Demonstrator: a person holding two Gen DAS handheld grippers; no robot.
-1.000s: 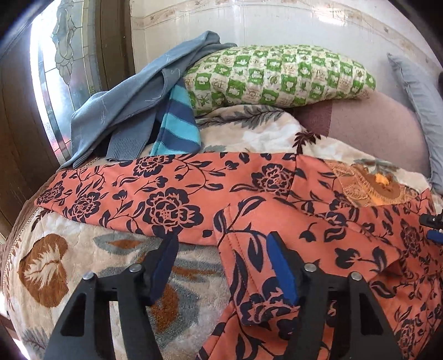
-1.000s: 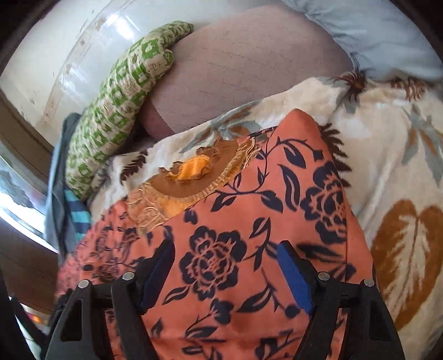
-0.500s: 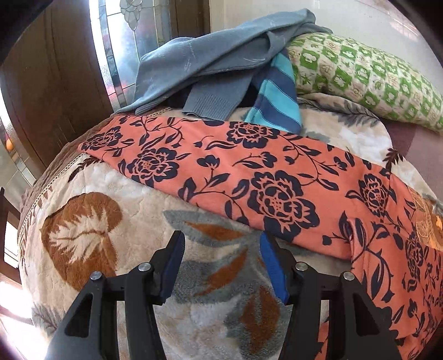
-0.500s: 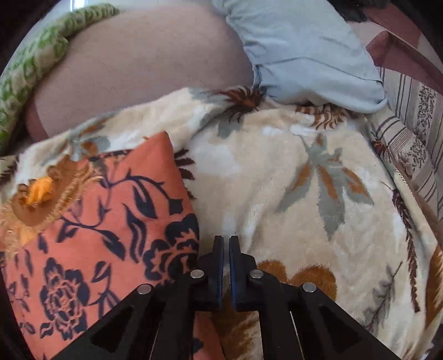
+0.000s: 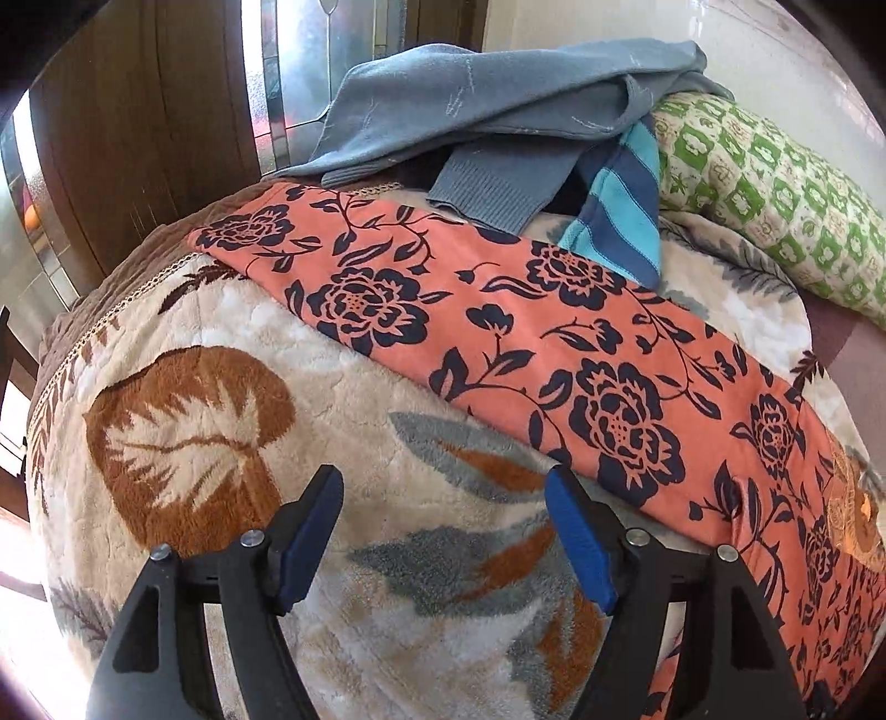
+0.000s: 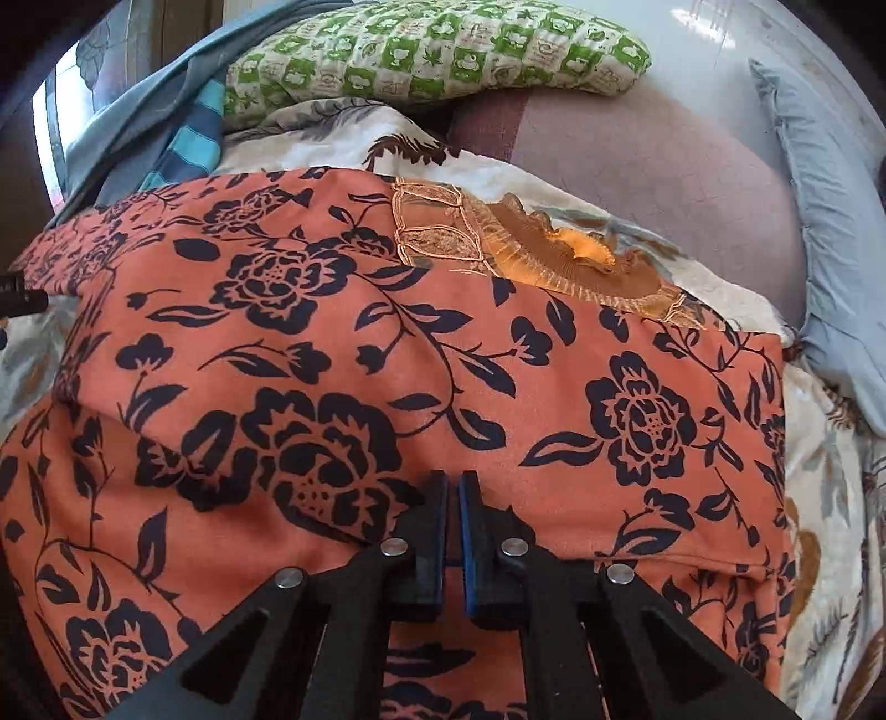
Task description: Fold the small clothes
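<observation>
Your right hand-held gripper is clenched, fingers nearly touching over the orange floral garment at lower centre; grip on cloth unclear. Left hand-held gripper is released above the leaf-print blanket, garment sleeve running upper left to right edge.

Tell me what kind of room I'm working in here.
Most likely a bedroom: a bed under a plush leaf-print blanket, a green checked pillow at its head, and the orange floral garment spread out for folding.
</observation>
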